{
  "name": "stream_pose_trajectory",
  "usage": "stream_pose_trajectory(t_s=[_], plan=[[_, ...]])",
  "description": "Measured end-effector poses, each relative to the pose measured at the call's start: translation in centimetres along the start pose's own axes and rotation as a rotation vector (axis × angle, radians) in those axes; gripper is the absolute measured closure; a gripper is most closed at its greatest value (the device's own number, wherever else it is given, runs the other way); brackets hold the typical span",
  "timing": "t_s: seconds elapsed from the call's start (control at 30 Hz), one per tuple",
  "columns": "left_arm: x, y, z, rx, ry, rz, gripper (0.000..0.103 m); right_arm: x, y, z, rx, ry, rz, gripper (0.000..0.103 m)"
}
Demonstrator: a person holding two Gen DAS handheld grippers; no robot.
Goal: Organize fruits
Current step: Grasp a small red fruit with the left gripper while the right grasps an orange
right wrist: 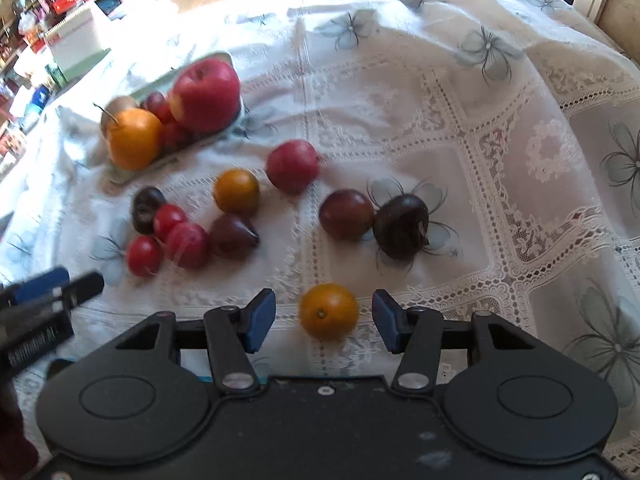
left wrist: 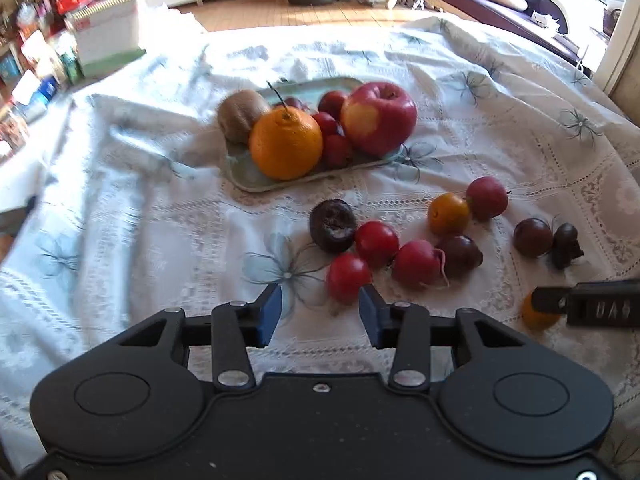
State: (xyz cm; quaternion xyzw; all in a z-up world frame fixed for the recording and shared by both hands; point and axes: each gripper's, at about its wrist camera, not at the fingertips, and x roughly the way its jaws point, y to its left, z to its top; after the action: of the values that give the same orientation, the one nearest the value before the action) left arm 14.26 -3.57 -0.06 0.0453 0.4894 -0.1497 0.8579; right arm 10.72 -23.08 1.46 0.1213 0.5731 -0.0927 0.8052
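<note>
A pale green tray (left wrist: 248, 178) on the white lace cloth holds a big orange (left wrist: 285, 143), a red apple (left wrist: 379, 117), a kiwi (left wrist: 240, 114) and small red fruits. It also shows in the right wrist view (right wrist: 120, 176). Several small red, dark and orange fruits lie loose on the cloth. My left gripper (left wrist: 320, 312) is open and empty, just short of a small red fruit (left wrist: 347, 277). My right gripper (right wrist: 324, 320) is open, its jaws either side of a small orange fruit (right wrist: 328, 311) without touching it.
A white and green box (left wrist: 106, 36) stands at the table's far left edge, with cluttered shelves behind. The left gripper's tip shows in the right wrist view (right wrist: 60, 284); the right gripper's finger shows in the left wrist view (left wrist: 588, 304). Open cloth lies to the right.
</note>
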Motion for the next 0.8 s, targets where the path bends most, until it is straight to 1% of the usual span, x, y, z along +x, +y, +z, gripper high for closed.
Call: stream_pose_trajectory(t_s=[0.07, 0.2, 0.3, 0.33, 0.37, 0.43, 0.5, 0.57, 0.63, 0.7, 0.73, 0.8], plan=[[0.9, -0.1, 0.3, -0.011, 0.018, -0.011, 0.053, 0.5, 0.0, -0.2, -0.007, -0.017, -0.01, 0.049], [2.4, -0.7, 0.8, 0.001, 0.028, 0.004, 0.053, 0.8, 0.3, -0.4, -0.036, -0.038, -0.018, 0.05], [3.4, -1.0, 1.1, 0.009, 0.03, 0.018, 0.052, 1.0, 0.2, -0.5, -0.04, -0.036, -0.021, 0.05], [3.8, -0.9, 1.2, 0.004, 0.035, 0.016, 0.048, 1.1, 0.2, -0.5, -0.039, -0.034, -0.021, 0.05], [4.0, -0.9, 1.3, 0.002, 0.04, 0.008, 0.048, 1.3, 0.2, -0.5, -0.04, -0.028, -0.028, 0.05], [4.4, -1.0, 1.5, -0.001, 0.052, -0.004, 0.05, 1.6, 0.1, -0.5, -0.035, -0.025, -0.036, 0.051], [4.9, -1.2, 1.4, 0.002, 0.06, 0.007, 0.05, 1.8, 0.0, -0.5, -0.035, -0.015, -0.039, 0.055], [5.4, -1.2, 1.3, 0.001, 0.072, 0.003, 0.05, 2.0, -0.1, -0.5, -0.033, -0.001, -0.028, 0.063], [5.9, -1.0, 1.3, -0.014, 0.089, -0.007, 0.05, 2.2, -0.1, -0.5, -0.036, 0.01, -0.019, 0.066], [6.4, -0.9, 1.4, -0.027, 0.098, -0.01, 0.051, 2.2, 0.1, -0.7, -0.047, 0.007, -0.022, 0.065], [6.5, -0.9, 1.5, -0.031, 0.1, -0.013, 0.053, 2.1, 0.2, -0.7, -0.053, 0.005, -0.024, 0.065], [6.4, -1.0, 1.6, -0.031, 0.089, -0.027, 0.065, 2.1, 0.4, -0.8, -0.061, 0.002, -0.029, 0.066]])
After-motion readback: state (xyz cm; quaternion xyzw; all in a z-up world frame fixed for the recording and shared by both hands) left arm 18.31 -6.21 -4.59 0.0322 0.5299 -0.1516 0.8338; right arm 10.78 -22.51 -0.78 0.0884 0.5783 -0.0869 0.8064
